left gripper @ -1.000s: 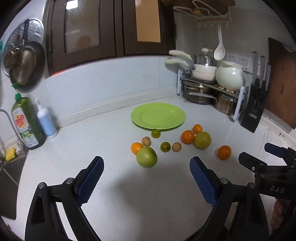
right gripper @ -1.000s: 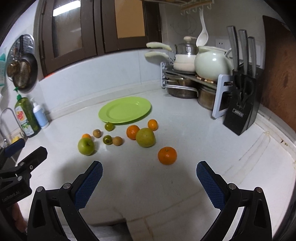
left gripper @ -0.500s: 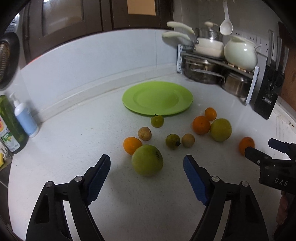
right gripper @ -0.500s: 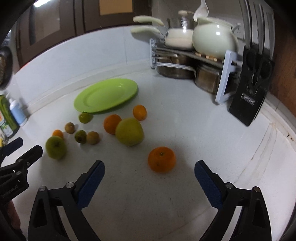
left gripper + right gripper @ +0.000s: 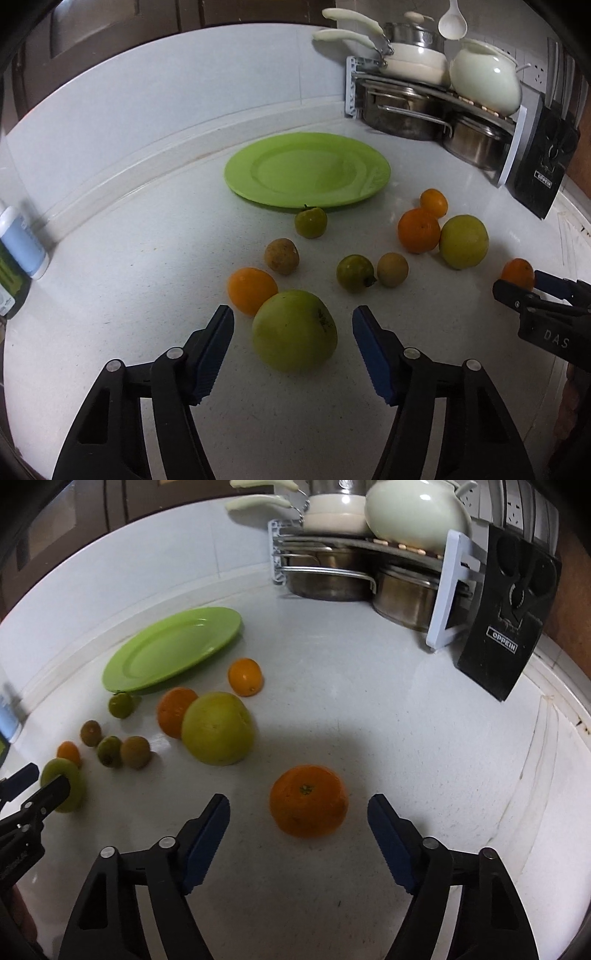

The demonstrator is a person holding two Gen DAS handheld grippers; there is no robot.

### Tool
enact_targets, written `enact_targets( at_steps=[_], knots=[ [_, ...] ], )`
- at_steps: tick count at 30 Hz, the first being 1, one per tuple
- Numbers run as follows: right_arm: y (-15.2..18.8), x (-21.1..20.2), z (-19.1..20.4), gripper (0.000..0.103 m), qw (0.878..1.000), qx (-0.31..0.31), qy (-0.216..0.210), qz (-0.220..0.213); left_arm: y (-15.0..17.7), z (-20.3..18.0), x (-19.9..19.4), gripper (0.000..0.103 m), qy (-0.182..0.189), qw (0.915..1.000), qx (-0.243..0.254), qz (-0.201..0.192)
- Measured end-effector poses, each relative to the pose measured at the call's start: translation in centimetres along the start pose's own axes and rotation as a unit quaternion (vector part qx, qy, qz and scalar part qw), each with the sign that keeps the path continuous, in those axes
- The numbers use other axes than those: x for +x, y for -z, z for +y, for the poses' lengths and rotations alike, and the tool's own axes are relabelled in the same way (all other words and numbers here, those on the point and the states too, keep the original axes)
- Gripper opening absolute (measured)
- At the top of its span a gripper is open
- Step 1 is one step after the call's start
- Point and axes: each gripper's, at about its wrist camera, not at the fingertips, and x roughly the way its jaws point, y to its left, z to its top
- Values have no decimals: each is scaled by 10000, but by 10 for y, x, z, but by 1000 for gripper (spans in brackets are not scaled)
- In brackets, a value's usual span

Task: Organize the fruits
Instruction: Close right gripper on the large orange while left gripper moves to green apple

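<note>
A green plate (image 5: 306,170) lies empty on the white counter; it also shows in the right wrist view (image 5: 170,648). Several fruits lie loose in front of it. My left gripper (image 5: 293,326) is open, its fingers on either side of a large green apple (image 5: 294,335) without touching it. A small orange (image 5: 252,290) lies just behind the apple. My right gripper (image 5: 299,812) is open around an orange (image 5: 308,800), not touching it. A big yellow-green fruit (image 5: 218,733) and another orange (image 5: 175,712) lie farther left.
A pot rack (image 5: 436,107) with pans and a cream pot stands at the back right. A black knife block (image 5: 506,616) stands beside it. A soap bottle (image 5: 22,243) is at the left. Small green and brown fruits (image 5: 354,274) lie mid-counter.
Both grippers moved forward and down. The left now brackets the green apple, the right brackets the lone orange. Both stayed open.
</note>
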Motion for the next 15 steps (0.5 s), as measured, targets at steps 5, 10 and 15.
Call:
enact_targets(
  at_steps=[5, 10, 15],
  knots=[
    [-2, 6, -1, 61, 10000, 20, 70, 67, -1, 2, 9, 51, 83, 9999, 37, 110],
    [-4, 9, 1, 50, 9999, 18, 144, 87, -3, 3, 13, 50, 178, 9997, 80, 126],
    [-4, 8, 2, 44, 9997, 16, 247, 89, -4, 1, 14, 50, 208, 9995, 228, 91]
  ],
)
